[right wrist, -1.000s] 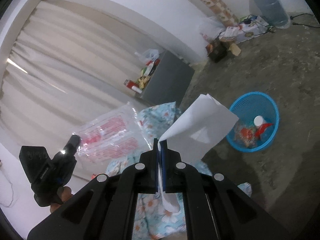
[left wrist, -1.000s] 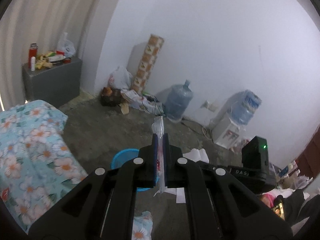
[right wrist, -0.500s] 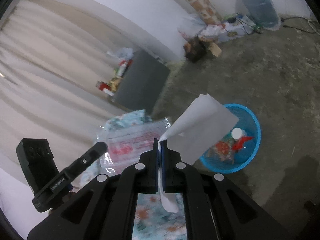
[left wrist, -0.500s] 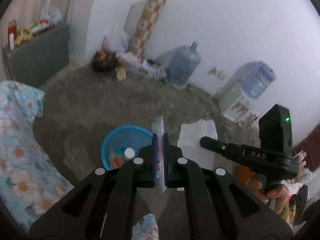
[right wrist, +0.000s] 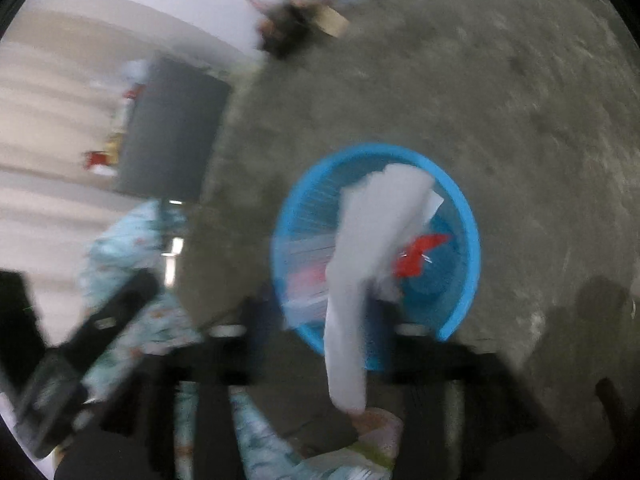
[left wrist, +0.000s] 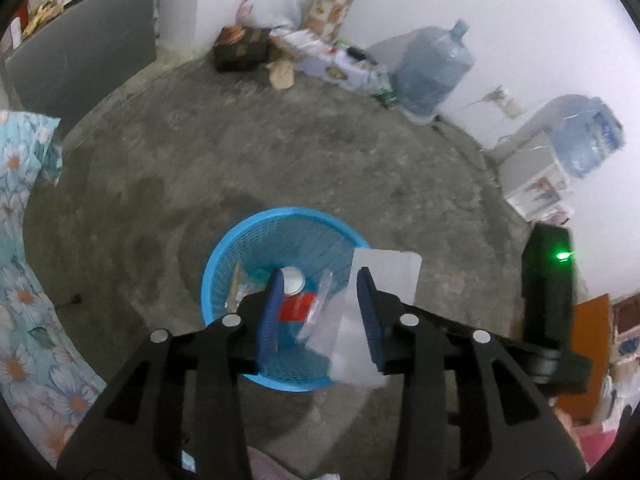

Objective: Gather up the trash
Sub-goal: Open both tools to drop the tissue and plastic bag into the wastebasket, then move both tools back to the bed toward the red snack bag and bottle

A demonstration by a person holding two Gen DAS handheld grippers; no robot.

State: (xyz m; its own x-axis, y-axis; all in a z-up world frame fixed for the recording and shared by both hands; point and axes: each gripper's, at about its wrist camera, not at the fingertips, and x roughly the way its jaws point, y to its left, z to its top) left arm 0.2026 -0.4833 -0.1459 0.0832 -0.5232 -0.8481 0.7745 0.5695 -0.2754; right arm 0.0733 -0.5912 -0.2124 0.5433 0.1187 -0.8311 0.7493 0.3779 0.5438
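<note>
A blue mesh basket (left wrist: 256, 240) stands on the concrete floor, with a white cap and red wrapper inside. My left gripper (left wrist: 318, 312) is open right above it; the clear plastic wrapper (left wrist: 320, 308) hangs loose between its blue fingers. A white paper sheet (left wrist: 386, 276) shows beside the right finger. In the blurred right wrist view my right gripper (right wrist: 320, 320) is open over the basket (right wrist: 464, 216), and the white paper (right wrist: 360, 264) drops between its fingers.
A floral bedsheet (left wrist: 20, 280) lies at the left. A grey cabinet (left wrist: 80, 52) stands at the back left. Water jugs (left wrist: 432, 68), bags and boxes line the far wall. The other gripper's body (left wrist: 548, 308) is at the right.
Both grippers moved down over the blue basket and opened. The plastic wrapper and the white paper are no longer clamped.
</note>
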